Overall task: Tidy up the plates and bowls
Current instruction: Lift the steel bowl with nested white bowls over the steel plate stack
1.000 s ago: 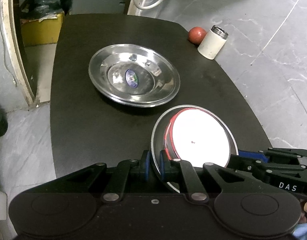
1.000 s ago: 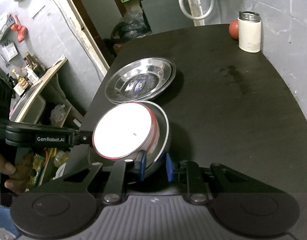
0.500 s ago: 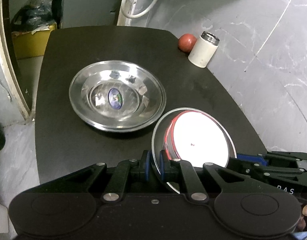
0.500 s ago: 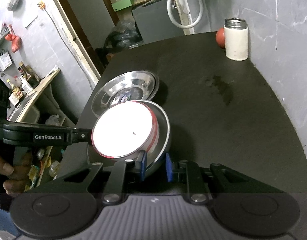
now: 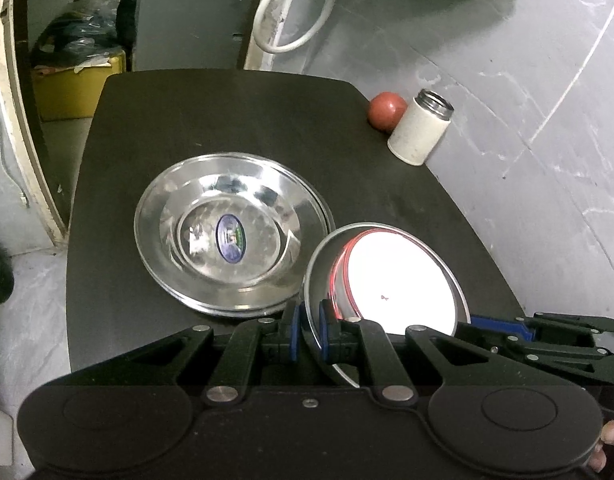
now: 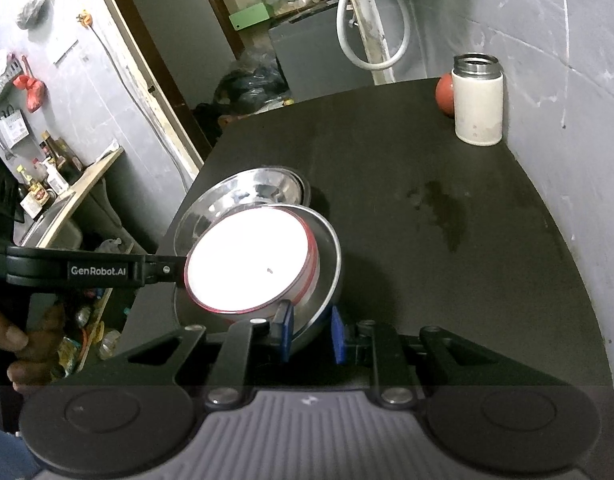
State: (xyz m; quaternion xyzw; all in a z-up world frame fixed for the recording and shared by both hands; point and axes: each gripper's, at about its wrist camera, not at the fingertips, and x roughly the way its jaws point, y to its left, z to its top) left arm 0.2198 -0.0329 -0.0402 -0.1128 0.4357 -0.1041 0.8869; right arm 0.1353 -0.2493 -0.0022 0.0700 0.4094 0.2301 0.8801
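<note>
A small steel plate (image 5: 321, 256) carries a white dish with a red rim (image 5: 399, 280) and hangs tilted above the black table (image 5: 227, 112). My left gripper (image 5: 307, 336) is shut on the plate's near-left rim. My right gripper (image 6: 310, 334) is shut on the opposite rim of that steel plate (image 6: 327, 264), and the white dish (image 6: 251, 260) faces this camera. A larger steel plate (image 5: 227, 240) with an oval blue sticker lies flat on the table, just left of the held one. In the right wrist view the held plate overlaps the large plate (image 6: 235, 196).
A white canister (image 5: 421, 132) and a red ball (image 5: 386, 112) stand at the table's far right edge against the grey wall. A yellow bin (image 5: 67, 92) sits on the floor beyond the left corner. A shelf with bottles (image 6: 47, 184) is off to the left.
Both grippers have carried the small plate with the white dish closer to the large steel plate, so it now overlaps that plate's edge. Both grips are unchanged.
</note>
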